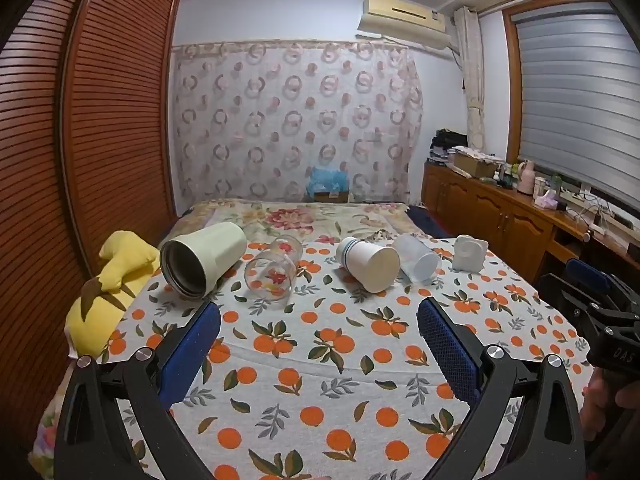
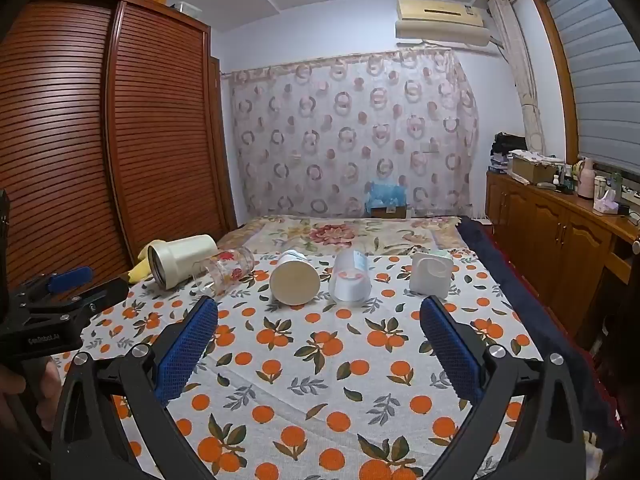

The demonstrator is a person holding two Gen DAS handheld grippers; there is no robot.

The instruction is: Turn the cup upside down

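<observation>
Several cups lie on their sides in a row on the orange-print cloth (image 1: 320, 360): a pale green tumbler (image 1: 202, 258) (image 2: 180, 260), a clear glass with red flowers (image 1: 274, 266) (image 2: 224, 270), a white paper cup (image 1: 368, 264) (image 2: 295, 277) and a frosted plastic cup (image 1: 416, 258) (image 2: 350, 276). A white square cup (image 1: 470, 254) (image 2: 432, 274) stands at the right end. My left gripper (image 1: 320, 316) is open and empty, short of the row. My right gripper (image 2: 320, 312) is open and empty, facing the paper and frosted cups.
A yellow plush toy (image 1: 116, 280) lies at the cloth's left edge by the slatted wardrobe (image 1: 100, 140). A wooden sideboard (image 2: 560, 240) with clutter runs along the right. The floral bedspread (image 2: 352, 236) extends behind the cups.
</observation>
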